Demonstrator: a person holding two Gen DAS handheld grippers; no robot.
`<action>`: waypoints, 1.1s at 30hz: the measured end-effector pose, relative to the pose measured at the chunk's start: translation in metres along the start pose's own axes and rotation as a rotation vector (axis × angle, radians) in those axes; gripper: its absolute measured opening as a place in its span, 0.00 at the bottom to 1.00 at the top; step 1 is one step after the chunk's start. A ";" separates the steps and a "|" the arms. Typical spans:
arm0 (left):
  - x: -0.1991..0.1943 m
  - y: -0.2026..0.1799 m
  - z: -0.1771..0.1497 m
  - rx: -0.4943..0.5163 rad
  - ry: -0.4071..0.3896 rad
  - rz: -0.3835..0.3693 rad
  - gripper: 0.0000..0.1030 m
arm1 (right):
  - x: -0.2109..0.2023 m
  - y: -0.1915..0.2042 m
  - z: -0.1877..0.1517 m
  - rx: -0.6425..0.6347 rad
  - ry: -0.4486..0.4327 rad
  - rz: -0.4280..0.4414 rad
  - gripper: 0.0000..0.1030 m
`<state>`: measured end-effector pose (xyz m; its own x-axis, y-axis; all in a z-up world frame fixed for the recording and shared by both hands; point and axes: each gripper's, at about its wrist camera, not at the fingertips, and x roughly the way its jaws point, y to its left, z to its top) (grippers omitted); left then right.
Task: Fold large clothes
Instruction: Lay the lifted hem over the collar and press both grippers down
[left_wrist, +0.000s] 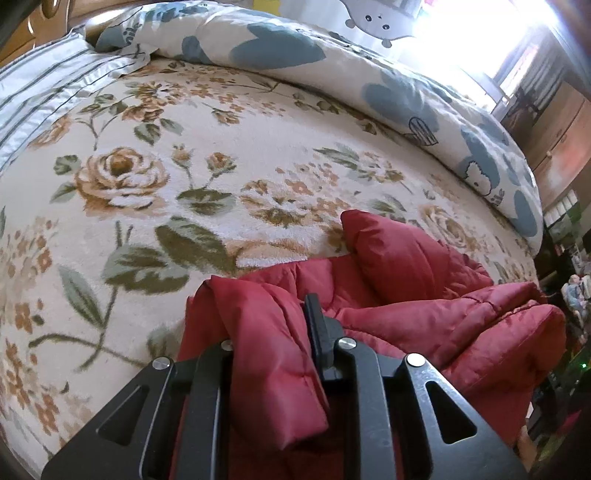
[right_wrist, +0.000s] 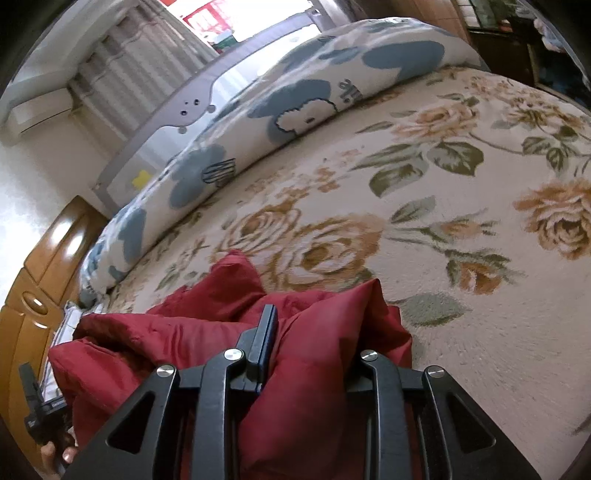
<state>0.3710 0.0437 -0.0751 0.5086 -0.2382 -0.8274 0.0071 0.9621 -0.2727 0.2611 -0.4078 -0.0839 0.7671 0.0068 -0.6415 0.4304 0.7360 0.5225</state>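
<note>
A dark red padded jacket (left_wrist: 424, 295) lies bunched on the floral blanket near the front of the bed. In the left wrist view a thick fold of it rises between the jaws of my left gripper (left_wrist: 273, 332), which is shut on it. Only one black finger (left_wrist: 317, 328) shows; cloth hides the other. In the right wrist view my right gripper (right_wrist: 314, 343) is shut on another fold of the jacket (right_wrist: 147, 332), with one finger (right_wrist: 266, 339) showing beside the cloth. At that view's lower left edge a hand (right_wrist: 55, 454) holds a black device.
The cream blanket with roses (left_wrist: 221, 166) (right_wrist: 461, 240) covers the bed. A rolled white and blue duvet (left_wrist: 369, 85) (right_wrist: 258, 110) lies along the far side. A striped pillow (left_wrist: 37, 85) sits at the head. A grey bed rail (right_wrist: 192, 99) and wooden cabinets (right_wrist: 44, 258) stand around.
</note>
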 end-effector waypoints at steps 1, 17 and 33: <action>0.003 -0.001 0.001 0.002 0.001 0.002 0.18 | 0.004 -0.002 0.000 0.005 0.002 -0.004 0.24; -0.081 -0.003 -0.024 0.060 -0.113 -0.042 0.35 | 0.032 -0.004 0.001 0.017 0.023 -0.034 0.24; -0.031 -0.084 -0.091 0.325 0.032 0.010 0.36 | 0.004 0.008 0.012 0.016 0.010 0.035 0.51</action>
<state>0.2759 -0.0423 -0.0711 0.4824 -0.2280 -0.8457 0.2799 0.9550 -0.0978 0.2737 -0.4099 -0.0758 0.7770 0.0397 -0.6283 0.4107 0.7243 0.5538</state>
